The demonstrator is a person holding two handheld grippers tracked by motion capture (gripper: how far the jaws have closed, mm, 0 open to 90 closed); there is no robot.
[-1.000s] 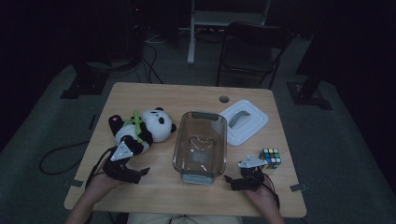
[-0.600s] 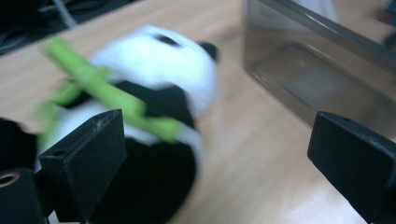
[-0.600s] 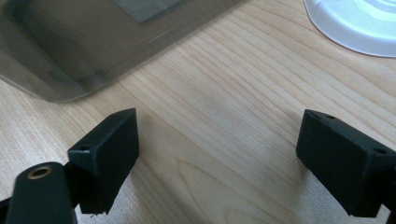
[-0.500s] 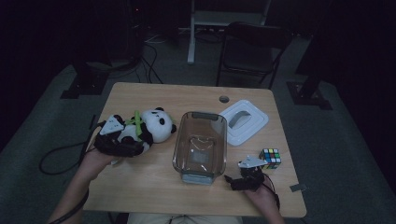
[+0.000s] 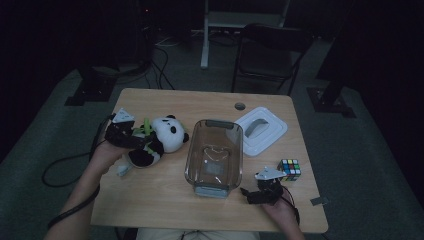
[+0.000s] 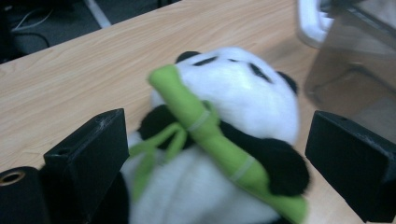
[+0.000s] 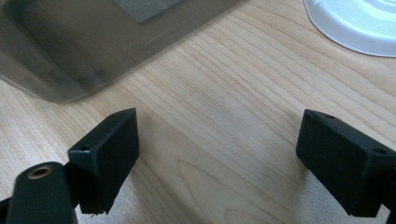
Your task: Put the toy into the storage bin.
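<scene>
Left gripper jaws wide, straddling black-and-white plush panda with green bamboo stalk, lying on wooden table left of clear plastic bin. Best squeeze body centrally. Right gripper wide, nothing held.

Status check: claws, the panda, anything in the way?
Left claw open around the panda. Right claw open over bare table. Clear container beside the panda.

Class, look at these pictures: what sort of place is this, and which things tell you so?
Probably a lab or workshop set up for recording, not a home: a lone wooden table on grey carpet, cables trailing across the floor, and dark equipment stands around it.
</scene>
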